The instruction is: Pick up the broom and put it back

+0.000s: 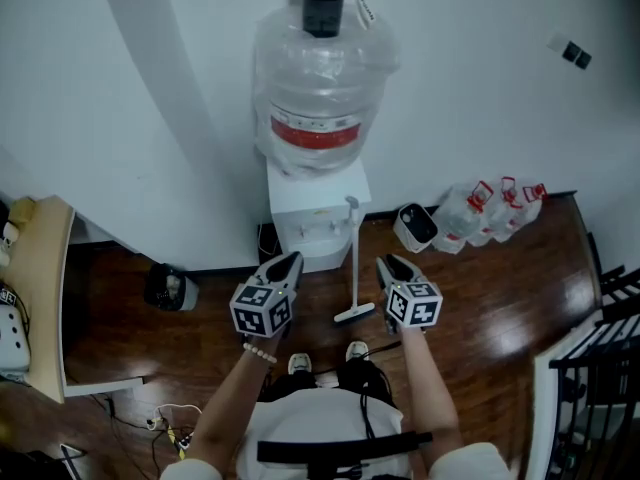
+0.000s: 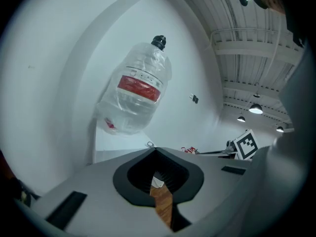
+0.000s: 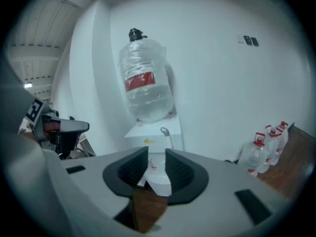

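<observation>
The white broom point(image 1: 353, 268) stands upright on the wooden floor, leaning against the water dispenser point(image 1: 318, 213), its head point(image 1: 354, 314) down by my feet. My left gripper point(image 1: 283, 268) hangs just left of it, jaws shut and empty, as the left gripper view point(image 2: 157, 174) also shows. Just right of the handle, my right gripper point(image 1: 392, 266) is open and touches nothing. In the right gripper view, the gap between its pads point(image 3: 157, 159) frames the dispenser's front, and the broom's looped handle top point(image 3: 164, 131) rises above.
A large clear water bottle point(image 1: 318, 88) sits on the dispenser against the white wall. Several small water jugs point(image 1: 495, 208) and a white box point(image 1: 414, 226) stand to the right. A dark object point(image 1: 170, 288) and a desk point(image 1: 45, 298) are on the left; a black railing point(image 1: 600, 348) stands right.
</observation>
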Motion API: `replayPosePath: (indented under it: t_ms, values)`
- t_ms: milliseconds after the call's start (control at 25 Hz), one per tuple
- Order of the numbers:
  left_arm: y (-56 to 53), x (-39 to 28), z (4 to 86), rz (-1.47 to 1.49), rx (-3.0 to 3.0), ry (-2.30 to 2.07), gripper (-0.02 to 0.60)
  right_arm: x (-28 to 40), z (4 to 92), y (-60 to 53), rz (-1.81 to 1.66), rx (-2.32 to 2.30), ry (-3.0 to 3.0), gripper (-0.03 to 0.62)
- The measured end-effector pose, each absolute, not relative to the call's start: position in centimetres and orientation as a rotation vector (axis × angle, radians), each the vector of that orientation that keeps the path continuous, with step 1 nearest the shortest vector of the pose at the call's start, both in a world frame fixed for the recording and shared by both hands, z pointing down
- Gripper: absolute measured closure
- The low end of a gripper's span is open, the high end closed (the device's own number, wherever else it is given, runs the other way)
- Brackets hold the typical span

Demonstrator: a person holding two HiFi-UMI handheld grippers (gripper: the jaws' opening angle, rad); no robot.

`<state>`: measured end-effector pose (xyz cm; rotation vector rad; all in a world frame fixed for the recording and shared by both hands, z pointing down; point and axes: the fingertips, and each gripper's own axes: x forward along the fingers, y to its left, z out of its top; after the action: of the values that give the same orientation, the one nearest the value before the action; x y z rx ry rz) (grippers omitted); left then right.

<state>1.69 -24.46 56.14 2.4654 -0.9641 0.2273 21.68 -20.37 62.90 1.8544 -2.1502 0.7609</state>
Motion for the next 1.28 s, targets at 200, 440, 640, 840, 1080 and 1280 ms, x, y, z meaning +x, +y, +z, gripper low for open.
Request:
replayPosePath:
  t_ms: [200, 440, 640, 840, 1080, 1280]
  values:
    - [-25.8, 1.9, 57.6, 0.212, 2.383, -1.029, 0.588, 22.1, 66.4, -25.9, 0.805, 1.745, -2.165, 0.348]
    - [-26.2, 1.4, 58.7, 0.225, 2.33, -1.099, 0.588, 21.1, 69.8, -30.8, 0.819, 1.621, -2.153, 0.327]
    - [-26.6, 1.1, 59.9, 0.24, 2.293, -1.146, 0.588, 20.5, 72.1, -33.4, 0.821, 1.572, -2.145, 0.329]
    - [-27.0, 1.4, 60.8, 0.241, 2.255, -1.177, 0.588, 21.2, 73.4, -35.4, 0.809, 1.57, -2.095, 0.329]
    - [-27.3, 1.8, 61.2, 0.225, 2.222, -1.199, 0.588, 20.8, 74.4, -37.5, 0.81, 1.545, -2.074, 0.375]
    - [-27.3, 1.8, 61.4, 0.217, 2.205, -1.215, 0.588, 20.4, 74.9, -38.3, 0.797, 1.528, -2.049, 0.411]
